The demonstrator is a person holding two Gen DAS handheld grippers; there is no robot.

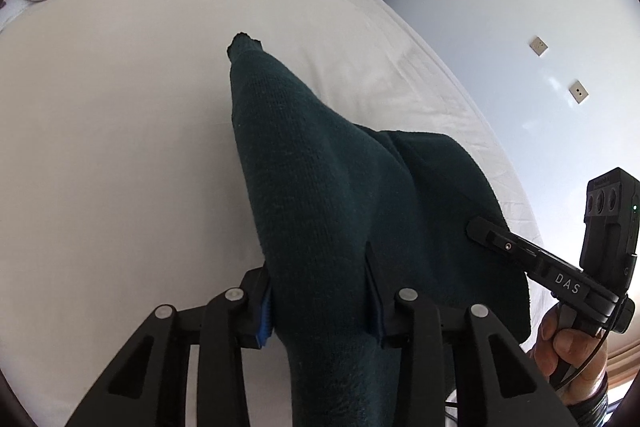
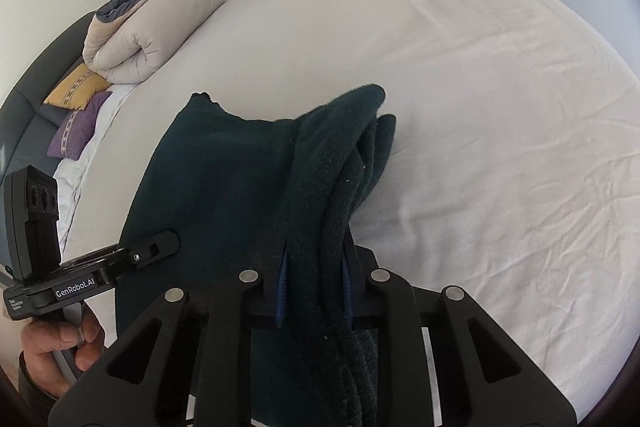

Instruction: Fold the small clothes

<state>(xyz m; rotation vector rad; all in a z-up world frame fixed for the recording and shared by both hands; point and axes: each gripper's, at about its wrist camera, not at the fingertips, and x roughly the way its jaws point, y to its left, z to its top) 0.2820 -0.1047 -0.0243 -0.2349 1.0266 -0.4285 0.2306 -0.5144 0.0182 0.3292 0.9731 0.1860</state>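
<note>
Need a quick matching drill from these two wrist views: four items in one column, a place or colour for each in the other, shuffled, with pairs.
Column 1:
1. dark green garment
2. rolled duvet
3. purple cushion
4. wall sockets

Column 2:
A. on the pale wall beside the bed
B. clamped by both grippers, lifted over the white sheet
C. below the yellow cushion, against the dark headboard
D. beige, at the head of the bed

Pairs: 1-B, 2-D, 3-C, 4-A
</note>
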